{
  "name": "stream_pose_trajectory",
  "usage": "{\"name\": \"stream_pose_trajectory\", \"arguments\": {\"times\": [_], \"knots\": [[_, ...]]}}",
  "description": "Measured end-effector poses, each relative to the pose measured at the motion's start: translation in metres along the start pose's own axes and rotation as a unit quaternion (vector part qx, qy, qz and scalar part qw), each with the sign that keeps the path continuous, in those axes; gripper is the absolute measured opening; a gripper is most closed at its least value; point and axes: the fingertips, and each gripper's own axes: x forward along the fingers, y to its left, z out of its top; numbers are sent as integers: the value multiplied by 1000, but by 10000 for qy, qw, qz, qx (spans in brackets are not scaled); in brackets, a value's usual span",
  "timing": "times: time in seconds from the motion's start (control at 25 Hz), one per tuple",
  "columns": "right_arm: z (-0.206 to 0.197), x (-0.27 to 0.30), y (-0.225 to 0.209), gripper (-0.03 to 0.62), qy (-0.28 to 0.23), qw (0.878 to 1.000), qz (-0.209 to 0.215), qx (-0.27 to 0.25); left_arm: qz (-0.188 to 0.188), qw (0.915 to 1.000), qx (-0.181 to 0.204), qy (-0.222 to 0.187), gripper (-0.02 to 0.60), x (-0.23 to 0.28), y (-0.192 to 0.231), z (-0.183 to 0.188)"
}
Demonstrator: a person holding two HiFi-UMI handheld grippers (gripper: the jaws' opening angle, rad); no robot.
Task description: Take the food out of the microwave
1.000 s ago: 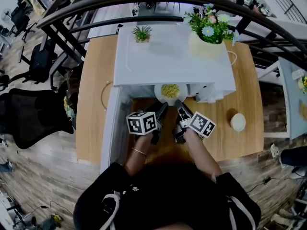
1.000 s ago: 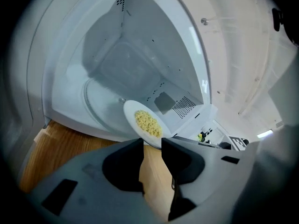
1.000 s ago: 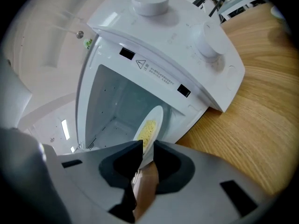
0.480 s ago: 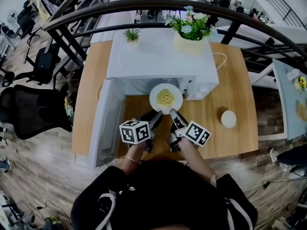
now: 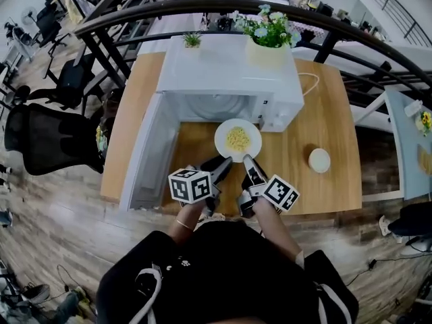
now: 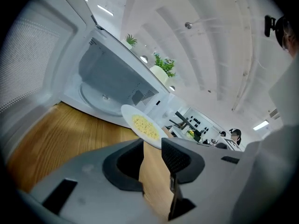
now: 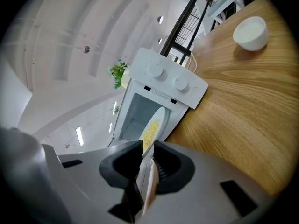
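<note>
Left gripper point(image 5: 223, 163) and right gripper point(image 5: 248, 162) each clamp the near rim of the round white plate of yellow food point(image 5: 237, 140), held before the white microwave point(image 5: 229, 79). Its door point(image 5: 144, 155) stands open at left. A small white bowl point(image 5: 319, 160) sits well to the right.

Right gripper point(image 7: 148, 149): dark jaws clamped on rim of round white plate of yellow food point(image 7: 153, 125), seen edge-on before white two-knob microwave point(image 7: 167, 84), cavity open. Small white bowl point(image 7: 251, 32) on light wooden tabletop point(image 7: 243, 120), well apart.
</note>
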Motion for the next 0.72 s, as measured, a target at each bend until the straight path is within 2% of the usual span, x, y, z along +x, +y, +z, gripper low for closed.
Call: {"name": "stream_pose_trajectory", "arguments": {"times": [0.72], "knots": [[-42,-64,5,74,-46,9996,281,-5,100,9998,185,-20,121,-49,-34,-53]]}}
